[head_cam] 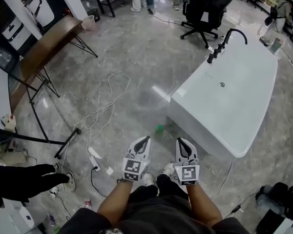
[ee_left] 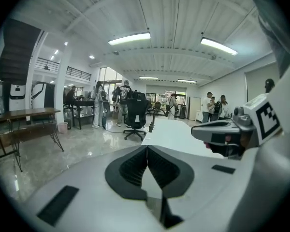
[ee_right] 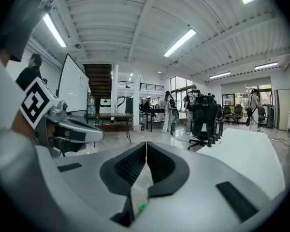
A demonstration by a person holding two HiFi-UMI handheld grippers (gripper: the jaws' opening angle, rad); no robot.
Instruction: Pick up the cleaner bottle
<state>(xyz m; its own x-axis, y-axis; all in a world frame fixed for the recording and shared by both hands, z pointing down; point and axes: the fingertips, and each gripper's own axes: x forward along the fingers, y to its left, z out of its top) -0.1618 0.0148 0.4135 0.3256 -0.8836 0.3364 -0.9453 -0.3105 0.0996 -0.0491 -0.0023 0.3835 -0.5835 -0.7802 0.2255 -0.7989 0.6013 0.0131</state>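
A grey marble floor (head_cam: 136, 57) fills the room. On the right stands a long white bathtub (head_cam: 234, 106) with a black faucet (head_cam: 232, 35) at its far end. A wooden table (head_cam: 49, 43) sits far left, a black office chair (head_cam: 205, 6) far off, and a white cable (head_cam: 107, 106) loops across the floor. Close to the person, the left gripper (head_cam: 144, 139) and right gripper (head_cam: 181, 141) are held side by side. Each bears a black-and-white square marker, and both have their jaws pressed together on nothing. A small green object (head_cam: 159, 128) lies on the floor just beside the tub's near left corner, ahead of the grippers. It is too blurred to say whether it is the cleaner bottle.
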